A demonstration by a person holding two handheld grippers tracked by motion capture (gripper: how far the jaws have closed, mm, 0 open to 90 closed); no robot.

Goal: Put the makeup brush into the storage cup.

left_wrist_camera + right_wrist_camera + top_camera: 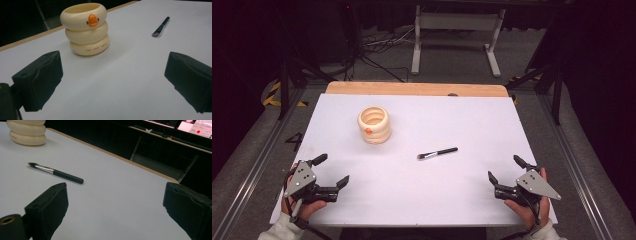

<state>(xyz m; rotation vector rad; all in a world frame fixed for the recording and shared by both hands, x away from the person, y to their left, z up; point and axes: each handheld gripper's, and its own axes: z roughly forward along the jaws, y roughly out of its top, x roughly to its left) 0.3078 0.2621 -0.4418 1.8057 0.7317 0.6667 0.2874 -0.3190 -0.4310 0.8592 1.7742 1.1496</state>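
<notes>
Both pairs of jaws are standing wide apart with nothing between them: the left gripper (329, 170) is resting at the near left corner of the table (492, 115), the right gripper (505, 169) at the near right, each held in a hand low over the white surface. The brush (437, 153) is lying flat near the middle, closer to the right gripper, bristles pointing left and black handle pointing right and slightly far. The cream cup (374, 125), stacked like three rings, is standing upright at the far left, well apart from the brush.

I'd judge the right gripper is best placed to go for the brush: come in across the handle rather than along it, jaws straddling the black part, not the bristles.

The left gripper view is showing the orange duck bill (92, 20) and lettering on the cup's side. The right gripper view is showing the brush's silver ferrule (45, 168) clearly.
</notes>
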